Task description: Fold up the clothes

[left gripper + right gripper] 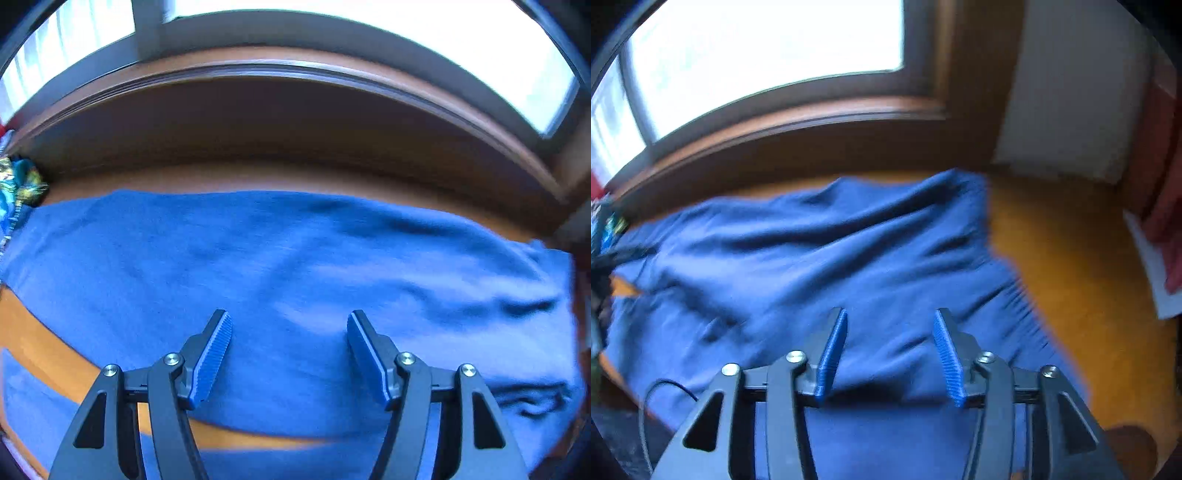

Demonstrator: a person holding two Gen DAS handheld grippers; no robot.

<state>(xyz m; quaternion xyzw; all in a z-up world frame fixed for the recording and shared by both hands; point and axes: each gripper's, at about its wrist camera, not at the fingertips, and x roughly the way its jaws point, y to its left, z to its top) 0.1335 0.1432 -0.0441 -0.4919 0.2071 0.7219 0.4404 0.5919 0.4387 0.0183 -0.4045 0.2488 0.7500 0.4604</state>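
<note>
Both the left tongs (289, 325) and right tongs (889, 325) are hovering spread open and empty over the blue garment (295, 258) lying across the orange worktop (1071, 258), its right edge nearer the right tongs.

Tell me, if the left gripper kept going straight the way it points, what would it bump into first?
Most likely the blue garment spread on the orange surface; the open left gripper points down onto it, though depth is unclear.

A garment (295, 258) lies spread on the bench (1071, 258), its far edge near the window sill (295, 110). A patterned cloth (18, 184) lies at its left end; a sheet of paper (1152, 273) lies to the right, well apart.
</note>
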